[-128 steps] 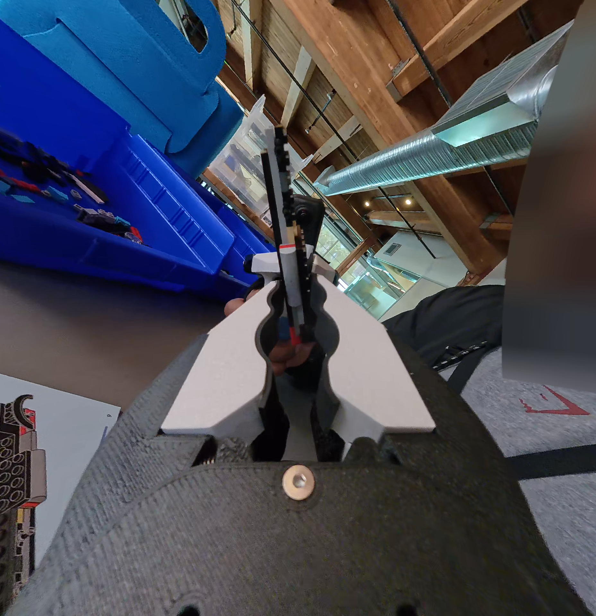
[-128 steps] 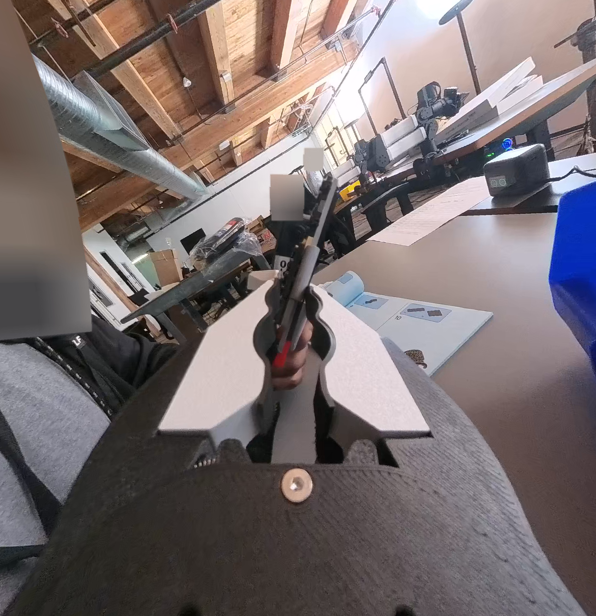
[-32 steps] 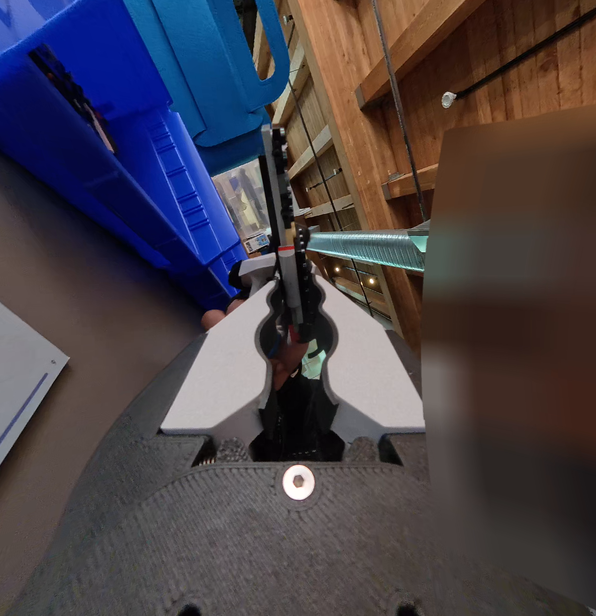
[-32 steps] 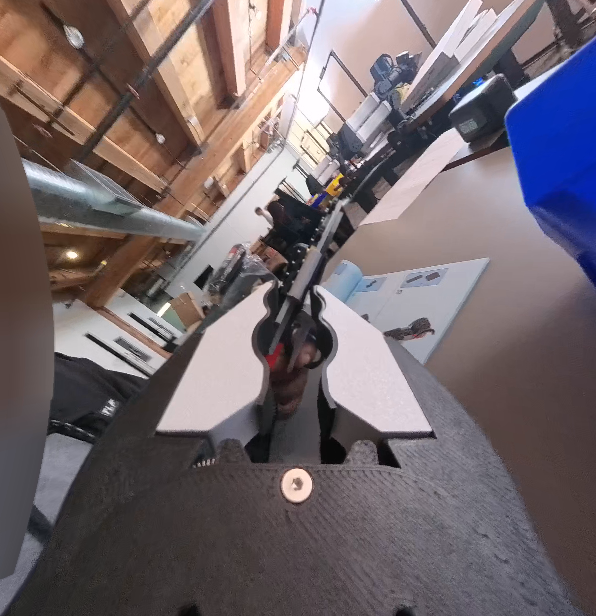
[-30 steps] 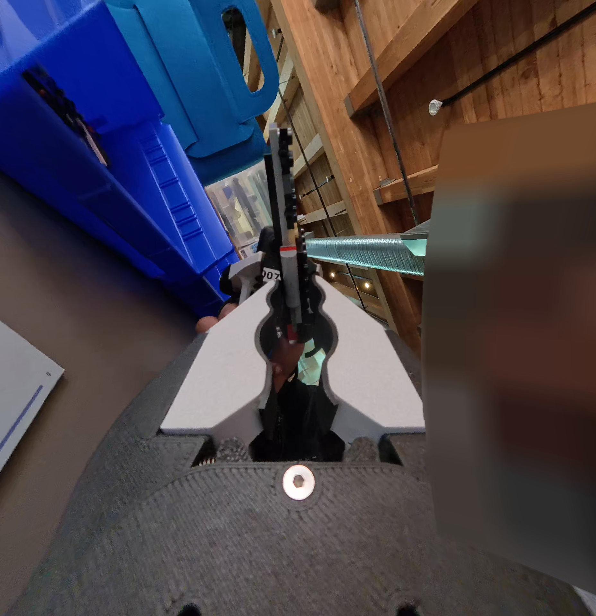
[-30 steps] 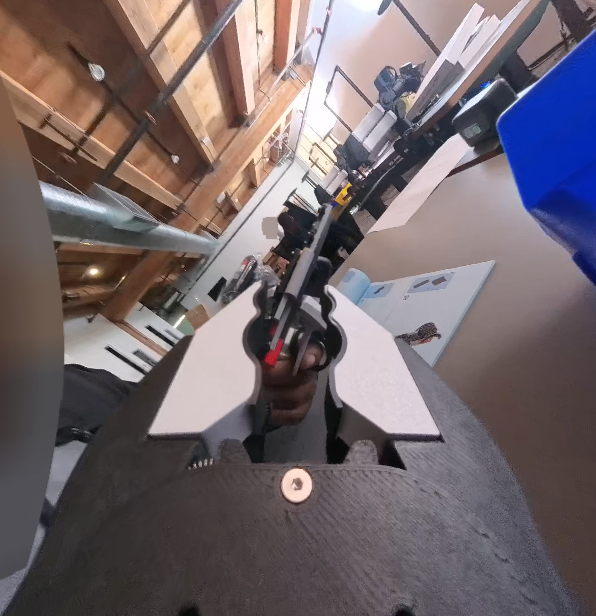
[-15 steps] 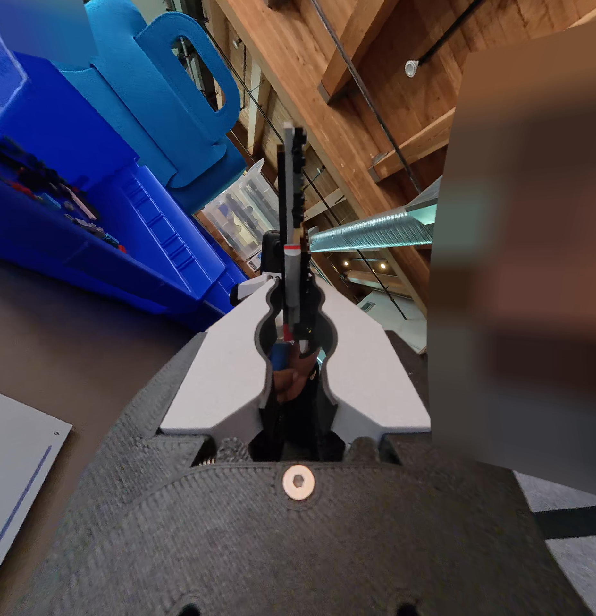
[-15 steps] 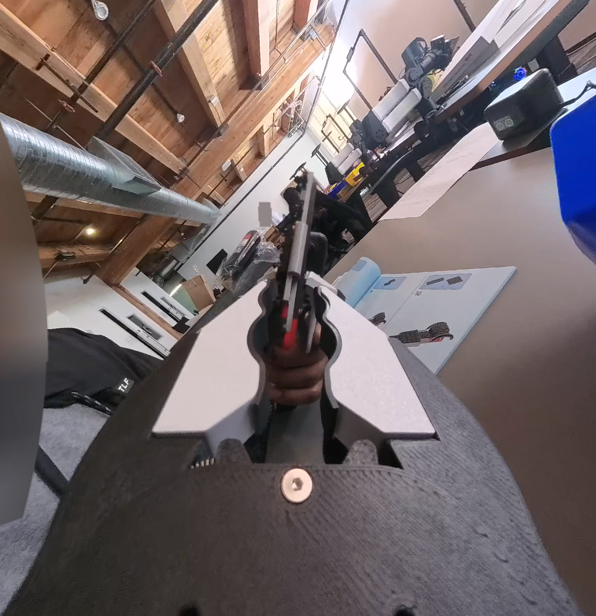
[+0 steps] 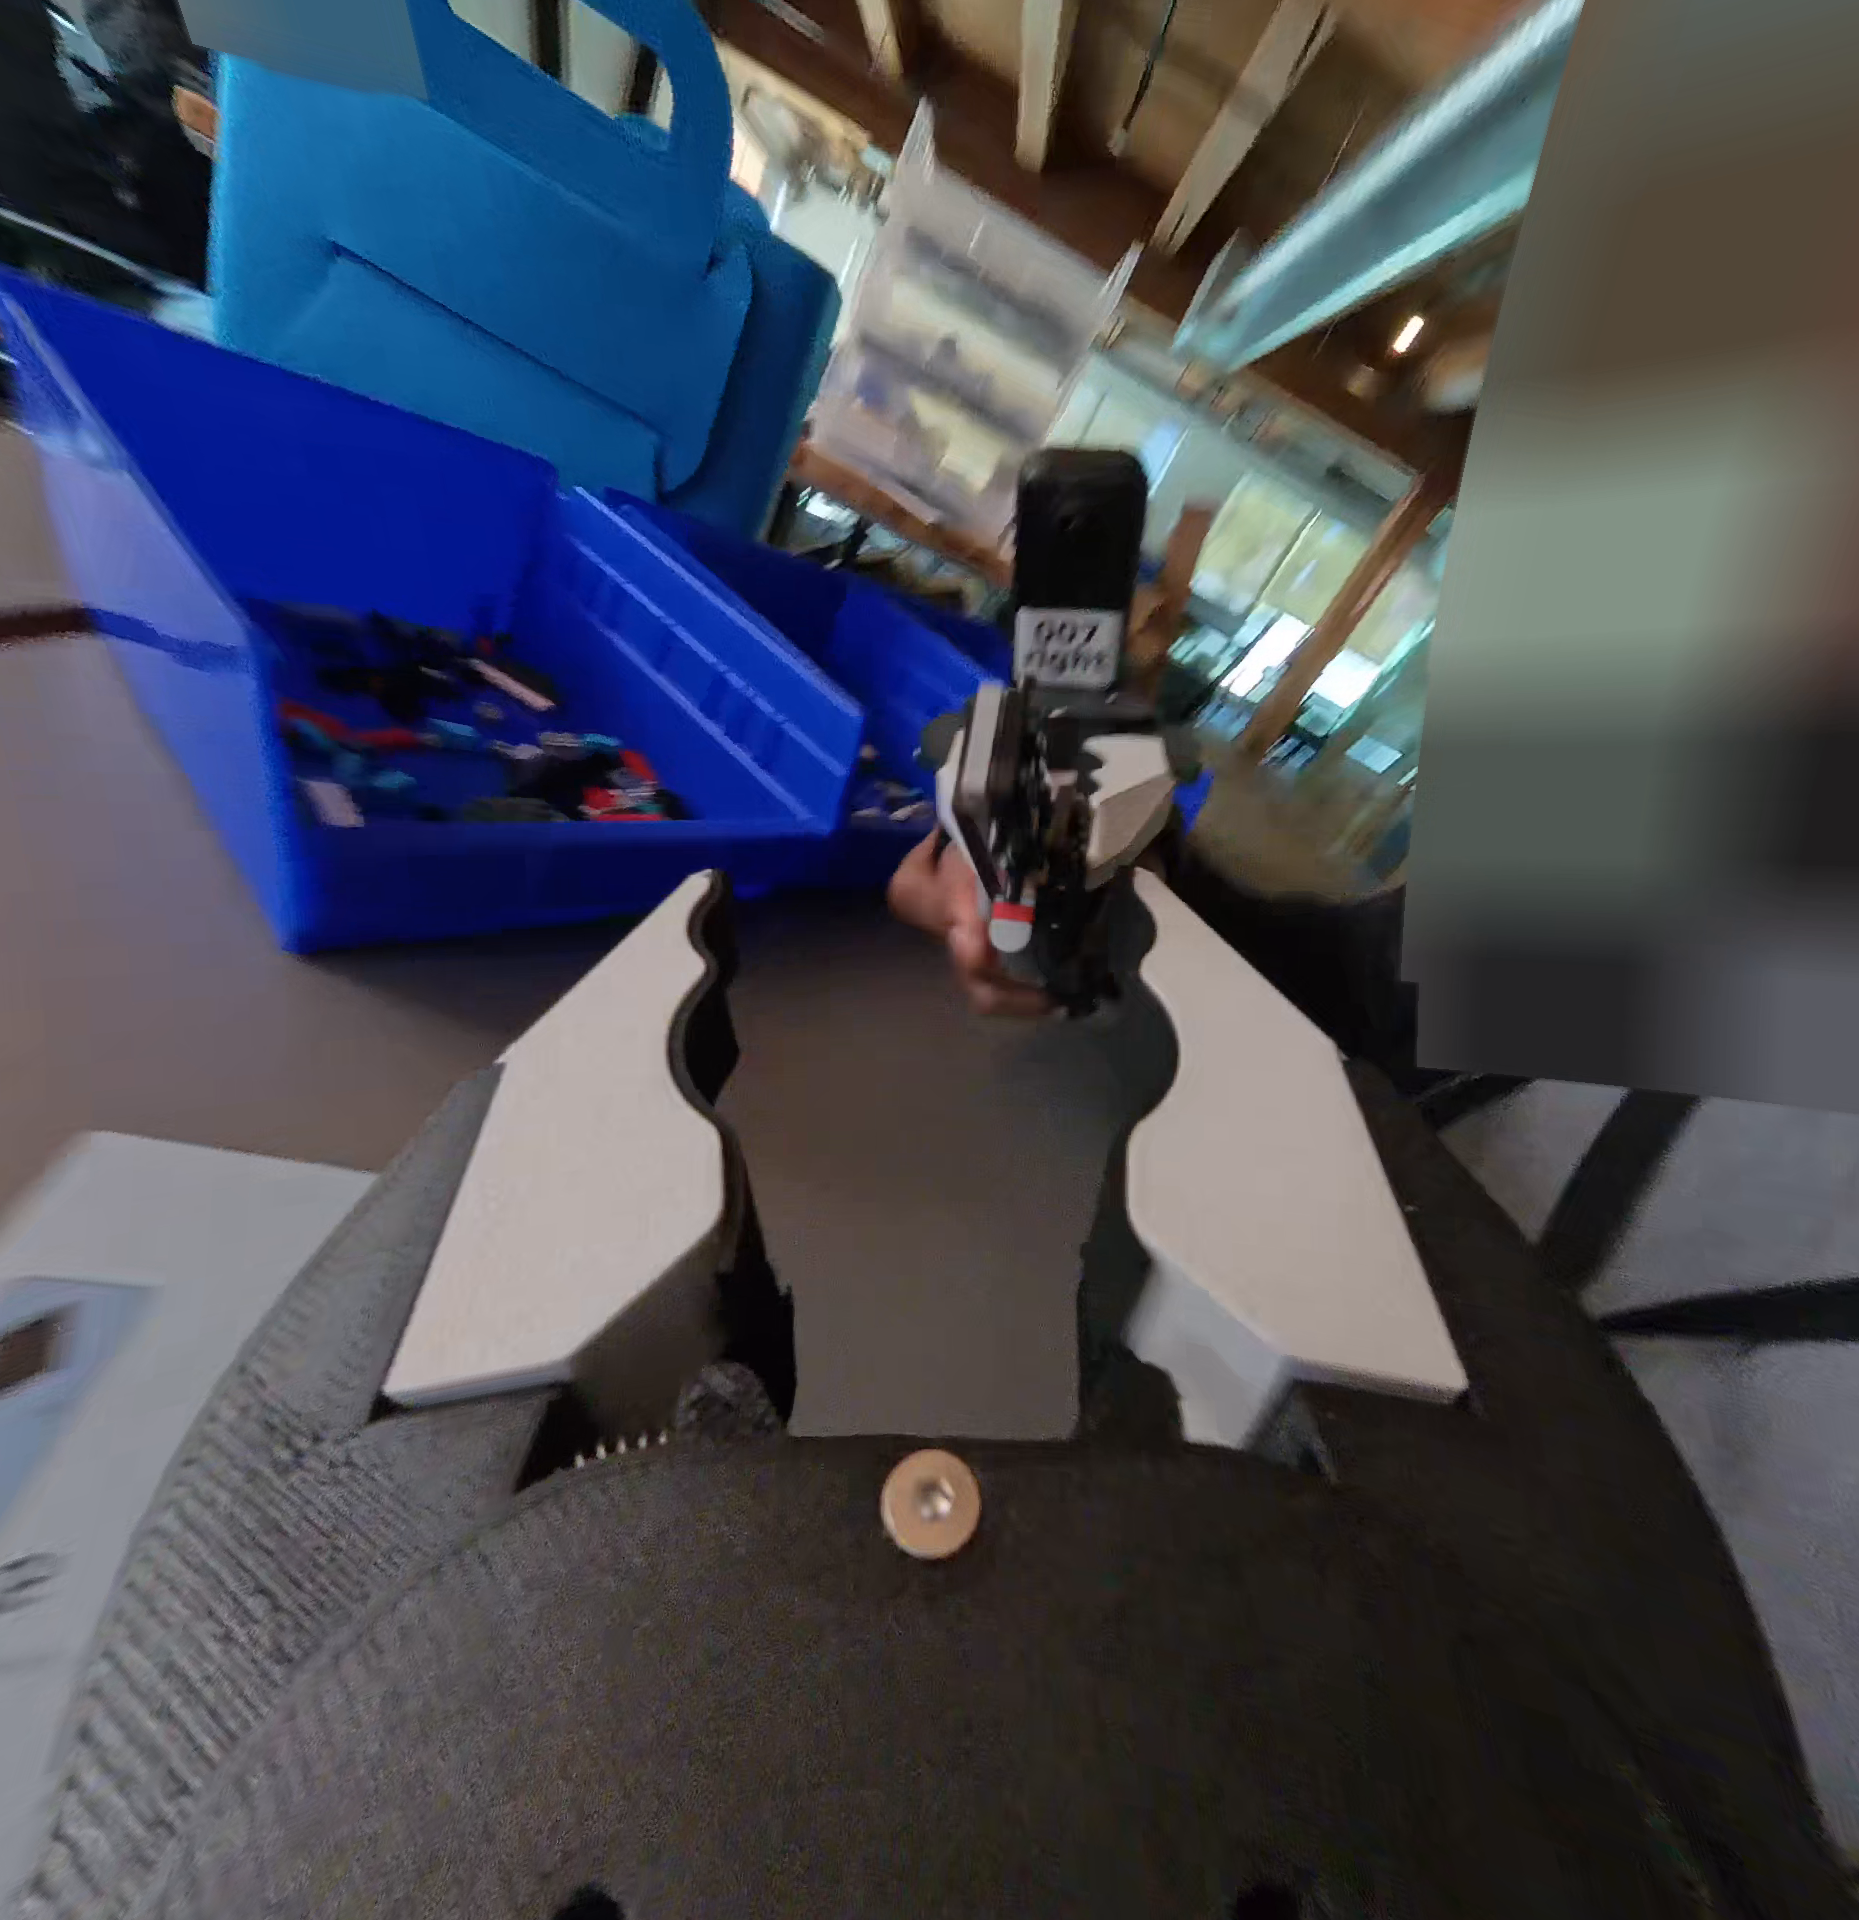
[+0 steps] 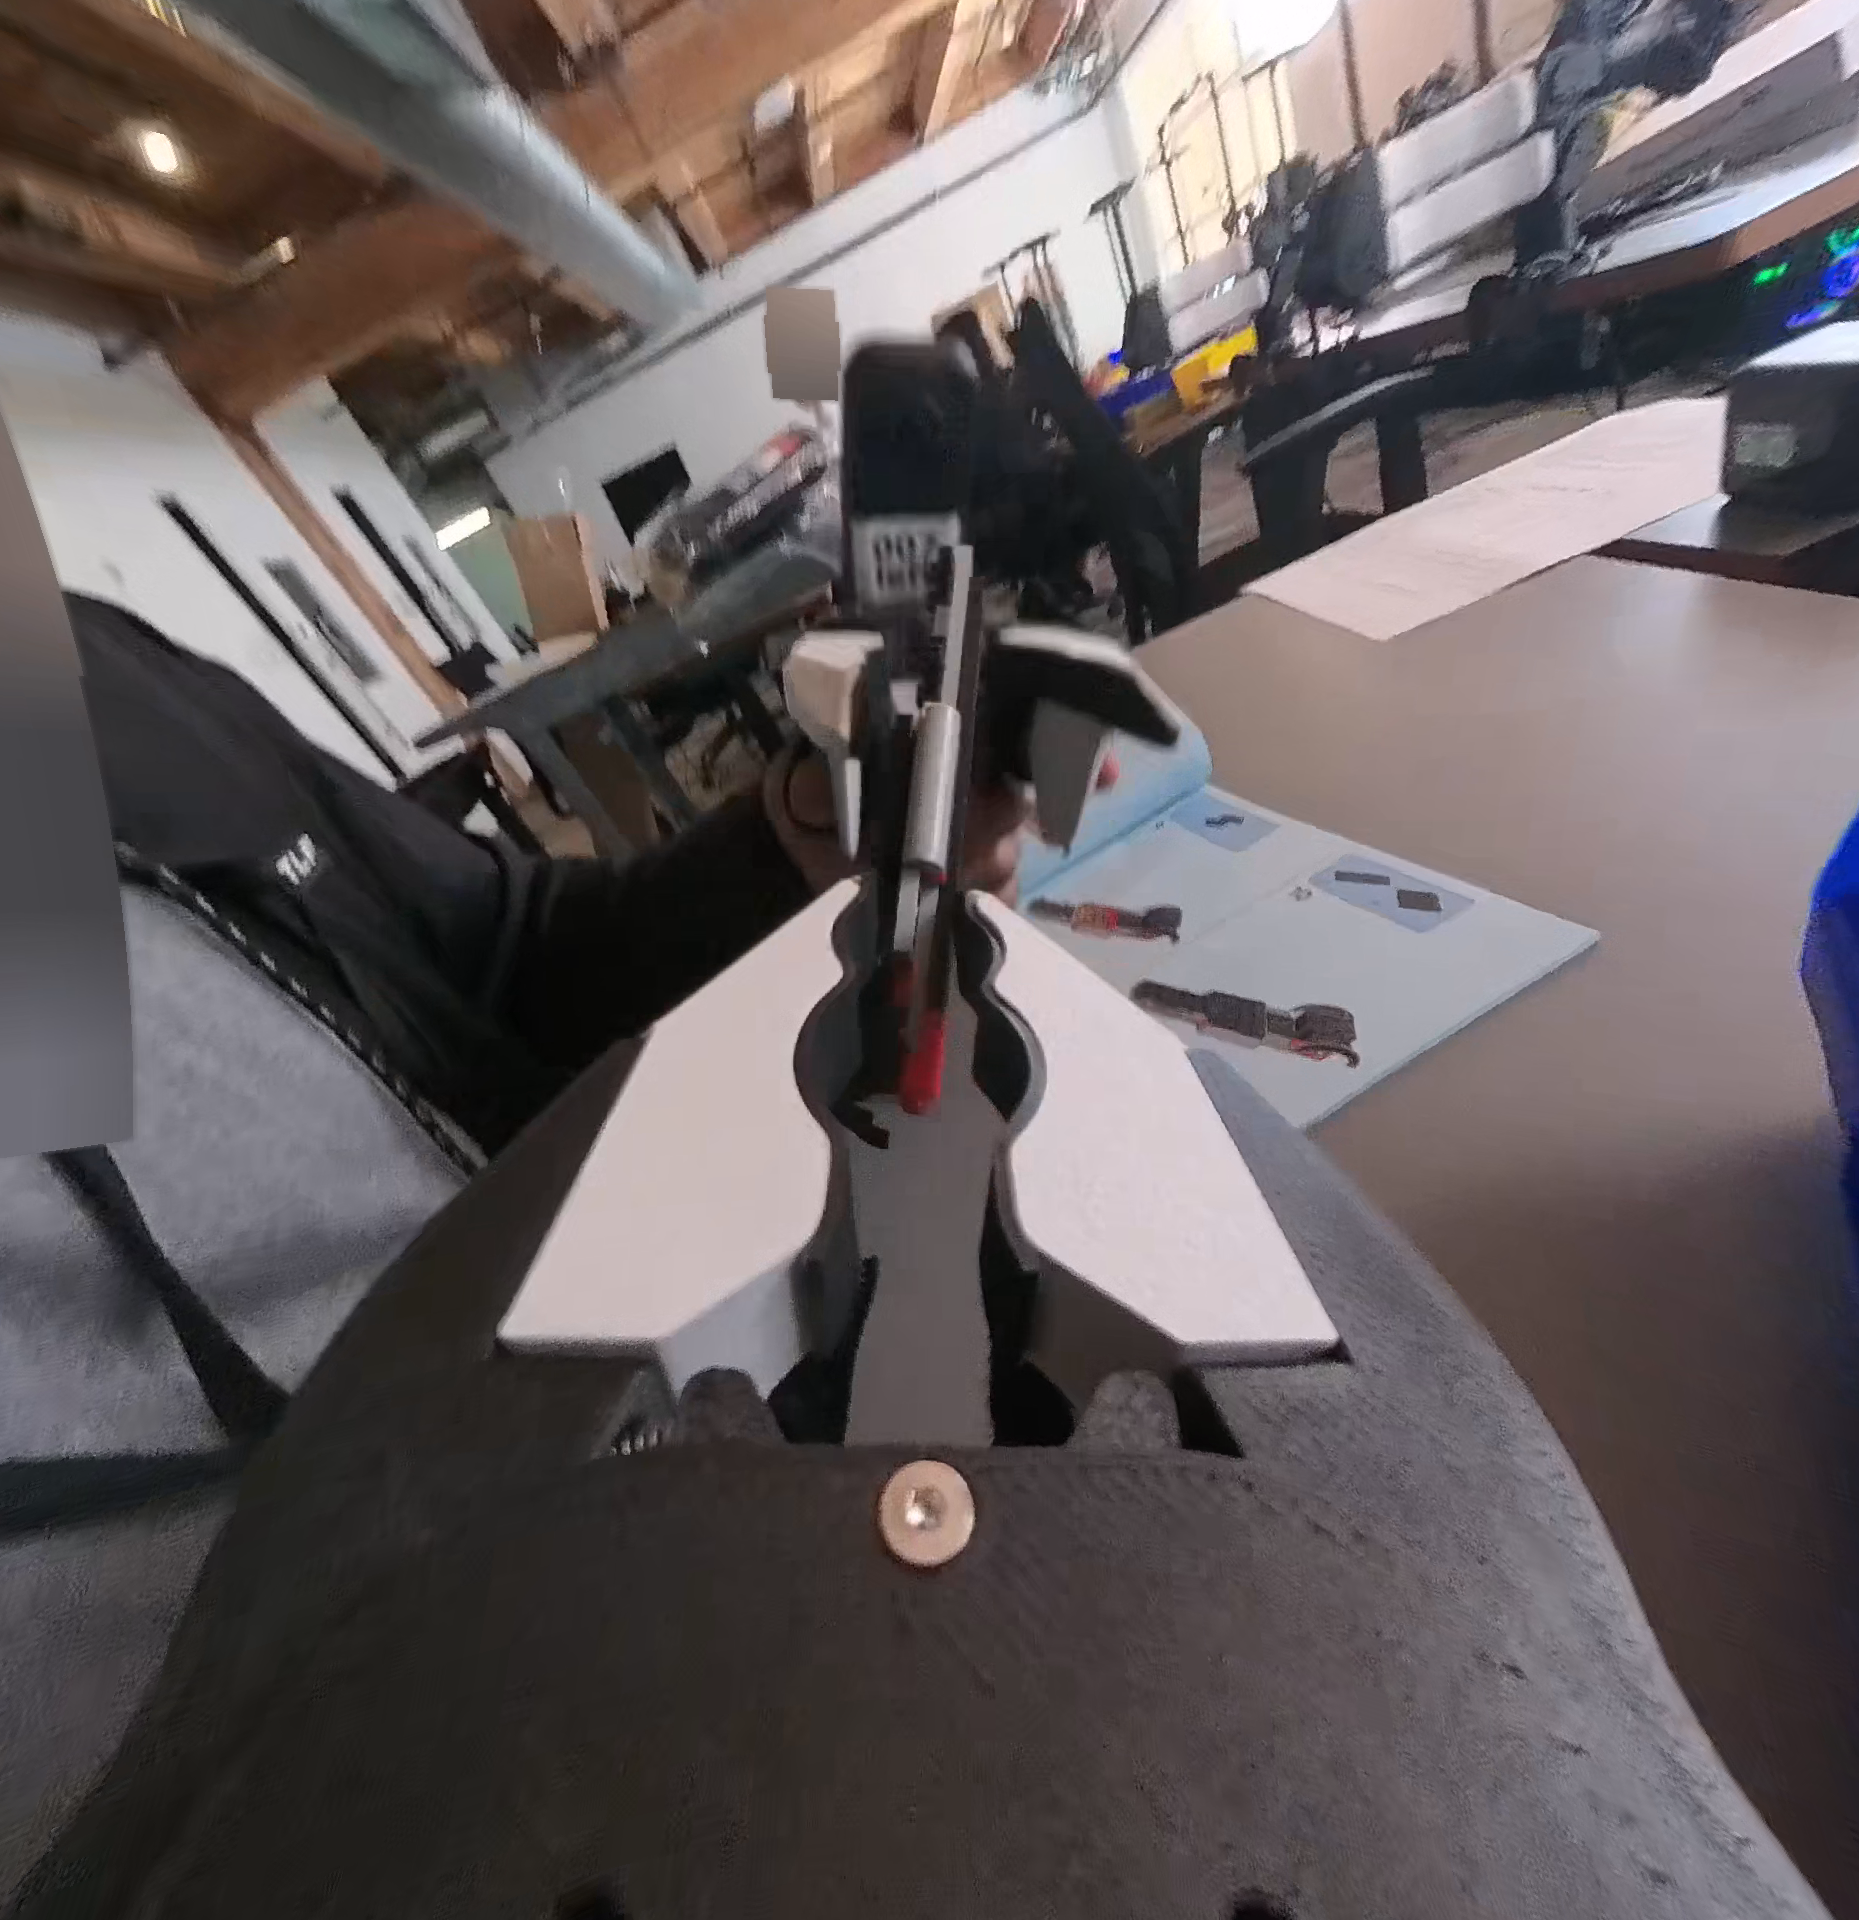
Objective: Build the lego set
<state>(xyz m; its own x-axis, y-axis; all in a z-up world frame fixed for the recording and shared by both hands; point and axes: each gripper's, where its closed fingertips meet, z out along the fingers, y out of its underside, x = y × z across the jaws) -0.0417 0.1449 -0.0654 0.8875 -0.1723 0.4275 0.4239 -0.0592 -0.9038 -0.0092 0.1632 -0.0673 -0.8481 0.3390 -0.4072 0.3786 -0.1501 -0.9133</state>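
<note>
Evidently mid-build: the right gripper (image 10: 920, 935) clamps a slim, part-built lego assembly (image 10: 930, 800); the left gripper (image 9: 930, 997) gapes empty, loose pieces (image 9: 468, 727) probably awaiting in the blue bin (image 9: 385, 904).

Both cams sit just behind own fingers, looking out level over the counter (image 9: 156, 966). Left cam faces the right hand-held gripper (image 9: 1050, 831), bin (image 9: 468, 894) behind. Right cam faces the left hand-held gripper (image 10: 956, 727), booklet (image 10: 1424, 935) beyond. Views oppose; shared: counter.

A white label (image 9: 1066, 644) with dark writing sits on the right claw's camera; the booklet (image 10: 1320, 914) bears step pictures.
</note>
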